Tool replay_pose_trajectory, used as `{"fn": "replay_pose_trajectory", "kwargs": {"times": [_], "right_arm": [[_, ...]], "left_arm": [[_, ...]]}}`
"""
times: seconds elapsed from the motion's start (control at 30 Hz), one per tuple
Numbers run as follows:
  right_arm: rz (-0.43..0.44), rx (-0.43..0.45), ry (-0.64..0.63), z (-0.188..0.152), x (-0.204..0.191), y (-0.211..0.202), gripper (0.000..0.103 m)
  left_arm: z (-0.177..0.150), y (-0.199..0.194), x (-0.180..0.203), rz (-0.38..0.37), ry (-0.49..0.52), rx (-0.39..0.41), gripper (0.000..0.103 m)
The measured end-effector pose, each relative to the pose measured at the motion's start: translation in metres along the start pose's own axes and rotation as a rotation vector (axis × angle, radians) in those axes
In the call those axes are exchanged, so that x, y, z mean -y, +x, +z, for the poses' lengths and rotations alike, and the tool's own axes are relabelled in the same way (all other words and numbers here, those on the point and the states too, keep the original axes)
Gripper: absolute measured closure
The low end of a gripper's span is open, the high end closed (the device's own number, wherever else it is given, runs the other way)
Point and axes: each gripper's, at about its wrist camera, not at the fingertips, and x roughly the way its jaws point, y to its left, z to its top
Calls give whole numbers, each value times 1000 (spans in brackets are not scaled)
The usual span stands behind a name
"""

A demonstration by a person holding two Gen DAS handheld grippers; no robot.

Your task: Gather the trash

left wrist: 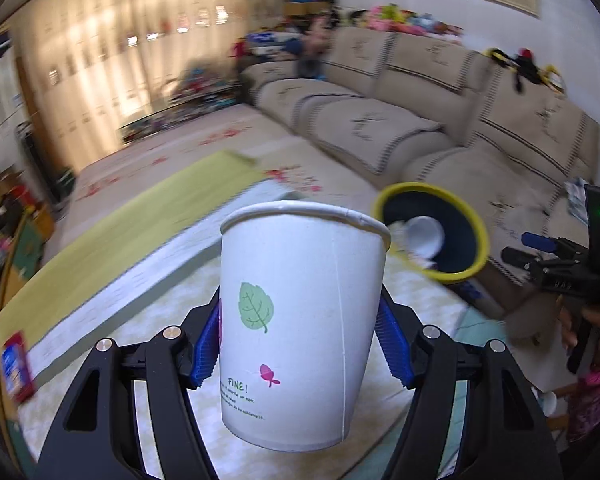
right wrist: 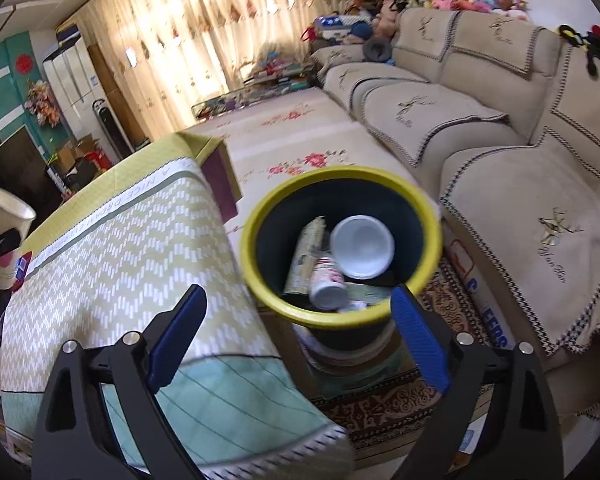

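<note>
My left gripper is shut on a white paper cup printed with a green leaf, held upright above the cloth-covered table. The same cup shows at the far left of the right wrist view. A dark bin with a yellow rim stands to the right beyond the cup. In the right wrist view the bin sits just past my right gripper, which is open with nothing between its blue pads. Inside lie a white cup, a can and a flattened carton.
A beige sofa runs along the right. The table with its green and white cloth fills the left. A red and blue packet lies on the table's left edge. A patterned rug lies under the bin. A person's hand holds the right gripper.
</note>
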Motion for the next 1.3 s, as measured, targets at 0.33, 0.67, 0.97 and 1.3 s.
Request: {"fn": "replay_pose_trajectory", "kwargs": {"times": [0.33, 0.67, 0.97, 1.3], "right_arm": [[-41, 32, 88, -19, 64, -31, 12], [-31, 24, 133, -25, 95, -34, 12], [-39, 8, 154, -28, 101, -32, 12], [-11, 13, 127, -29, 84, -38, 12]], "left_arm": [[64, 92, 124, -144, 118, -80, 36], [107, 204, 202, -179, 162, -187, 36], [122, 257, 239, -185, 182, -224, 23], [108, 202, 193, -115, 69, -118, 5]]}}
